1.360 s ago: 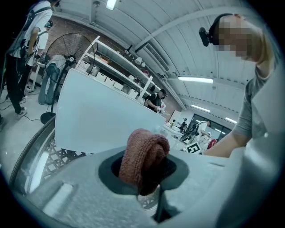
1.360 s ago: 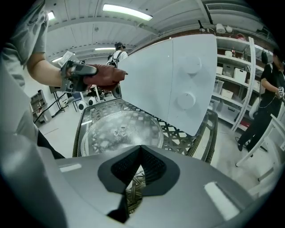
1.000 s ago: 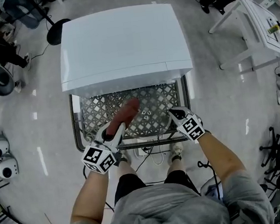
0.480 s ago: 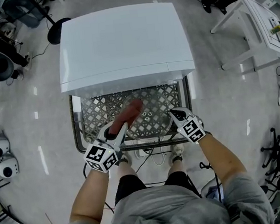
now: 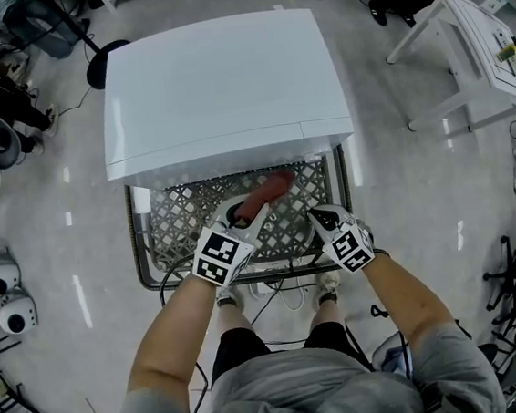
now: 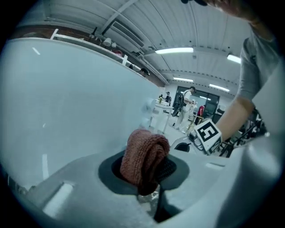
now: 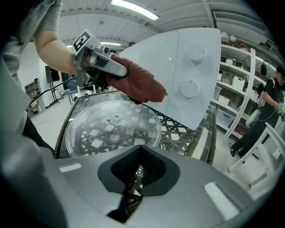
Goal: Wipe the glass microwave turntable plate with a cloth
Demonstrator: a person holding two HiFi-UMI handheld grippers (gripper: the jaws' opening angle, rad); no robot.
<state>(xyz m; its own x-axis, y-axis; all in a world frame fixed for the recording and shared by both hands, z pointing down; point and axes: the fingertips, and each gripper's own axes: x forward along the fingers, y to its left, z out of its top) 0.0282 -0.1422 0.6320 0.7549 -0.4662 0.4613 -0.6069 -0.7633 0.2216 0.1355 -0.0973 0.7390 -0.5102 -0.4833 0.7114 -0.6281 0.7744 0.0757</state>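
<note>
The clear glass turntable plate (image 5: 289, 227) (image 7: 113, 127) lies flat on a lattice wicker table (image 5: 164, 225). My left gripper (image 5: 246, 213) (image 7: 121, 71) (image 6: 149, 180) is shut on a rolled reddish-brown cloth (image 5: 271, 189) (image 7: 140, 87) (image 6: 144, 156). It holds the cloth over the plate's far side, close to the microwave's front, and the cloth looks lifted off the glass. My right gripper (image 5: 318, 215) (image 7: 139, 162) (image 6: 207, 136) is at the plate's right near rim, jaws shut with nothing between them.
A white microwave (image 5: 222, 85) (image 7: 187, 75) stands right behind the table, its front wall close to the cloth. The table's raised dark rim (image 5: 140, 250) rings the plate. Cables lie on the floor by the person's feet (image 5: 285, 290). Chairs and white furniture (image 5: 471, 50) stand farther off.
My left gripper carried the cloth to the right and forward, from the plate's left part to its far side near the microwave. The right gripper stayed almost still.
</note>
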